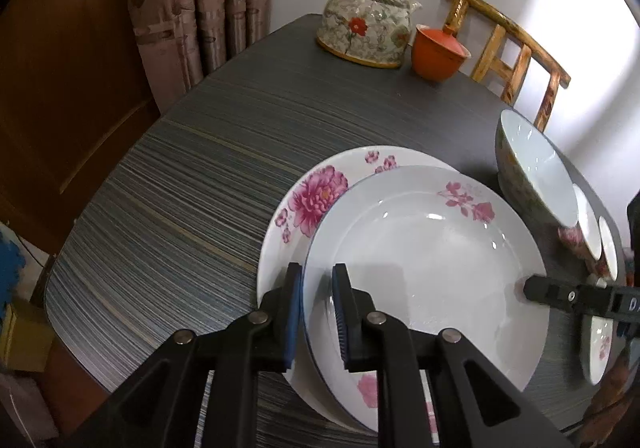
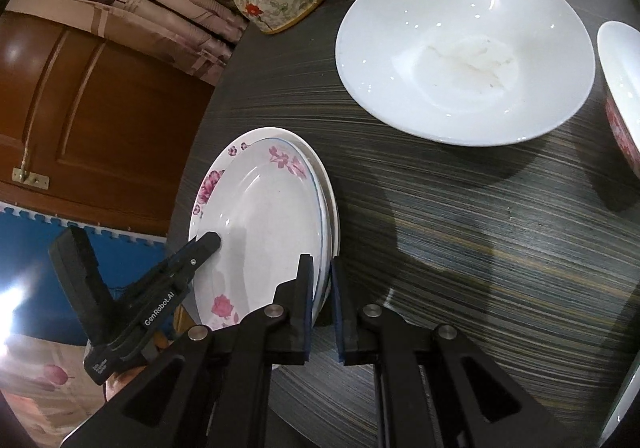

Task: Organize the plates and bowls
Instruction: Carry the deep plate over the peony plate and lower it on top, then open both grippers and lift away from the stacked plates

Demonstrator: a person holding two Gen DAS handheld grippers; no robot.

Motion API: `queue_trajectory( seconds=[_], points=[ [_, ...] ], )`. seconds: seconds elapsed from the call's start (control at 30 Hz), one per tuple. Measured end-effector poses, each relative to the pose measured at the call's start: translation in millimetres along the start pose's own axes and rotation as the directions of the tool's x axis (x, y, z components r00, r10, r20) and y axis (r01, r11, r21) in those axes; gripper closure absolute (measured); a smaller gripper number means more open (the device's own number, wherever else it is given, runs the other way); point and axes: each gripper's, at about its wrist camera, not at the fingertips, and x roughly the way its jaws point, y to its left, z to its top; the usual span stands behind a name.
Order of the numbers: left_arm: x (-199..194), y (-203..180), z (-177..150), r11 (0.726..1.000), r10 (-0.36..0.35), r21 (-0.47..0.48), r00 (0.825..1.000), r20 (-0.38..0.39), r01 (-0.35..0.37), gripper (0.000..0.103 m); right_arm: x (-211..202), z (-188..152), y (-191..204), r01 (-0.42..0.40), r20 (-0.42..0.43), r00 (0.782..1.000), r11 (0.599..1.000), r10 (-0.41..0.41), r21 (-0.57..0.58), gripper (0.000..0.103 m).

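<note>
Dark striped table [image 1: 168, 184], teapot [image 1: 366, 28] at the far edge.
Right gripper [image 2: 321, 304] clamps the top plate [image 1: 424, 260]; left gripper [image 1: 316, 312] straddles its rim, narrow, pads apart.

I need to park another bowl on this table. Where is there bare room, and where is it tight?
Free: the wide strip of table between the plates and the teapot, toward the curtain side. Also the patch in front of the big white bowl, right of the plates. Crowded: the edge by the floral bowl.
</note>
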Motion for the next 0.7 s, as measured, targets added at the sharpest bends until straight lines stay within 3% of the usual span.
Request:
queue_trajectory(
  seconds=[0.2, 0.7],
  points=[
    [-17.3, 4.9, 8.7, 1.000, 0.020, -0.011, 0.996, 0.083, -0.019, 0.076, 0.0, 0.3, 1.8, -0.007, 0.007, 1.000, 1.000, 0.007, -0.001, 0.093],
    [-15.8, 6.4, 6.3, 1.000, 0.021, -0.010, 0.998, 0.065, -0.020, 0.073, -4.0, 0.6, 0.7, 0.009, 0.060, 0.998, 0.999, -0.007, -0.035, 0.091]
  ],
)
